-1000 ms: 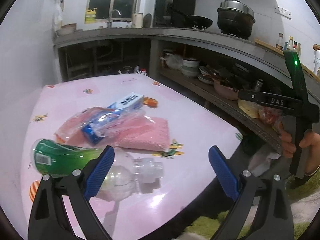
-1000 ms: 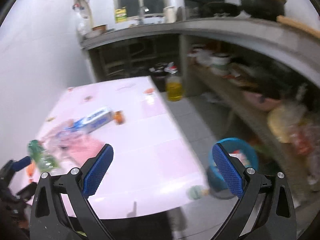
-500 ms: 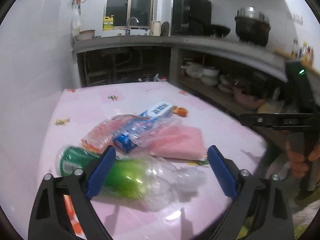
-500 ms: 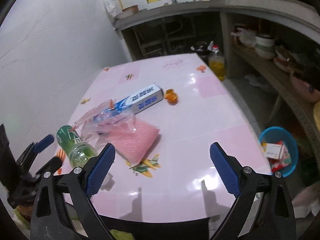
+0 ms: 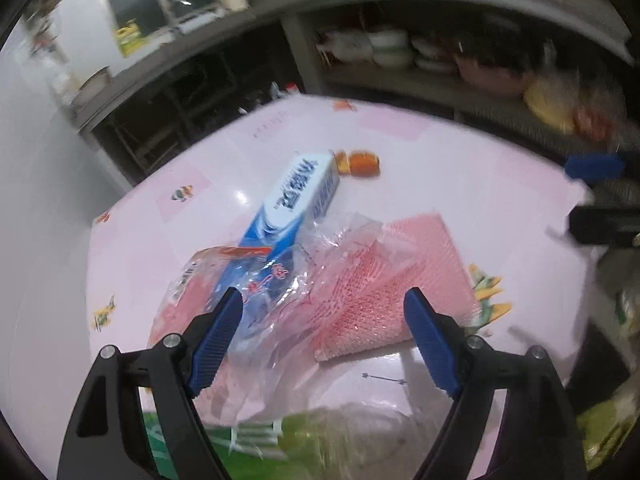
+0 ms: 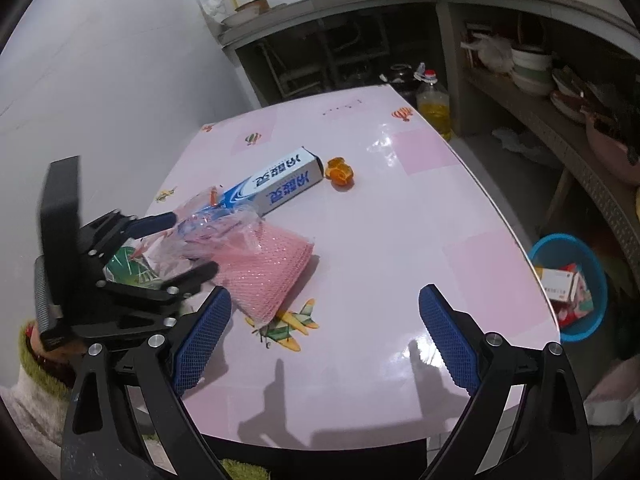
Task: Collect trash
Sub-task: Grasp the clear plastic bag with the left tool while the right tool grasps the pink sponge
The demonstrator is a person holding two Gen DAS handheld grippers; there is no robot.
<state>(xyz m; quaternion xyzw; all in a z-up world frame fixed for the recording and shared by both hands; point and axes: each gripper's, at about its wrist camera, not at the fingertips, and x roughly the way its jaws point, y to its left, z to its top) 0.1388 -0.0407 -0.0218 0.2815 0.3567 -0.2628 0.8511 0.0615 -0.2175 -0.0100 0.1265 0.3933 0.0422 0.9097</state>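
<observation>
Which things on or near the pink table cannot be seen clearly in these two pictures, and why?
- Green bottle: right wrist view, mostly behind the left gripper; left wrist view, blurred at the bottom edge.
- Toothpaste box: near end under the clear plastic bag.
- Blue bin: partly behind the table edge.

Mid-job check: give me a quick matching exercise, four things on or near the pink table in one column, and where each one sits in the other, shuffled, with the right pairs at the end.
Things
1. toothpaste box
2. orange peel
3. pink foam net
4. blue basin

Places
A. on the floor beside the table, holding small cartons
B. next to the open end of the box
C. near the table's front edge, just above an aeroplane print
D. lying flat, one end under the crumpled clear plastic bag

Pairs: 1-D, 2-B, 3-C, 4-A
</observation>
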